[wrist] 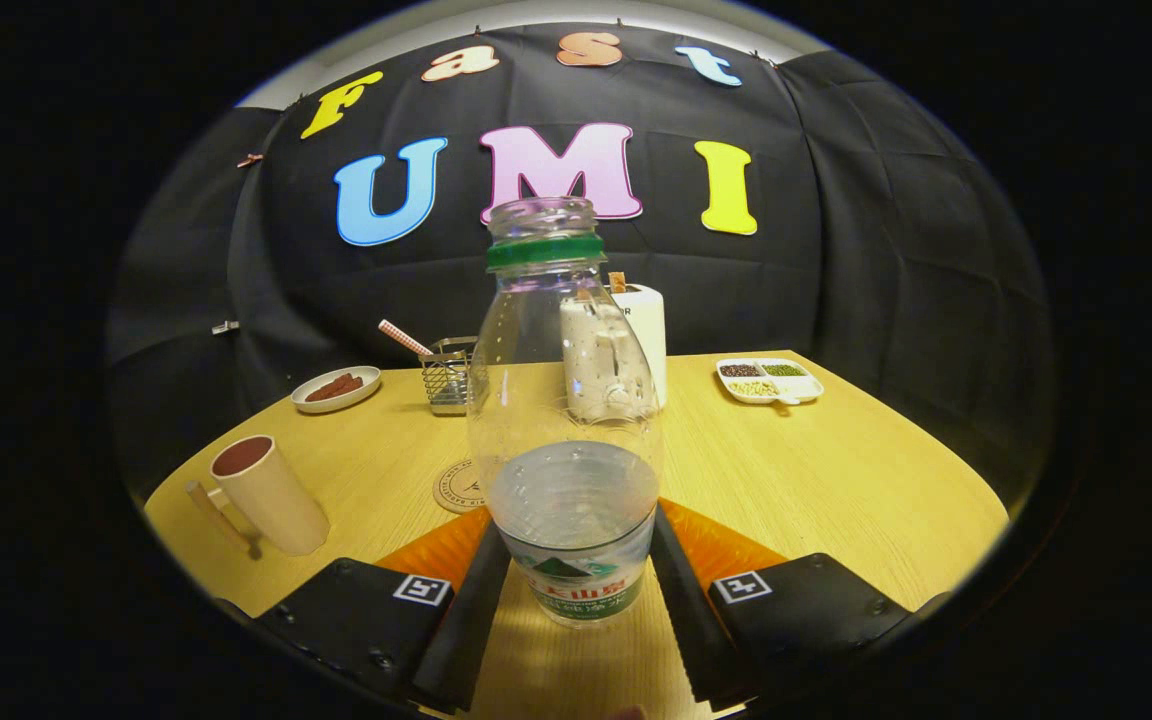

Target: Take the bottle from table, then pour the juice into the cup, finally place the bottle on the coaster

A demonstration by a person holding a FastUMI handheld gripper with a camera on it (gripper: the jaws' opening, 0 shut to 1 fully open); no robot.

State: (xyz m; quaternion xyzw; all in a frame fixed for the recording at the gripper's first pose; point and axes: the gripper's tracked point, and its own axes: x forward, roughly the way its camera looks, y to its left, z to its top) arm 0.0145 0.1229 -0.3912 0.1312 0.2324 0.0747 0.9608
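Observation:
A clear plastic bottle [561, 400] with a green neck ring and no cap stands upright between my fingers; clear liquid fills its lower part. My gripper [572, 560] is shut on the bottle, one finger [481, 590] against its left side and the other against its right, near the label. A beige cup [271, 495] with a handle and a dark reddish inside stands on the wooden table [836, 480], left of the fingers. A round coaster [456, 488] lies on the table just behind the bottle to its left, partly hidden by it.
At the back of the table are a small plate with brown pieces [336, 388], a wire holder with a striped straw [446, 375], a white appliance [641, 340] behind the bottle, and a divided white tray of beans [769, 380] to the right.

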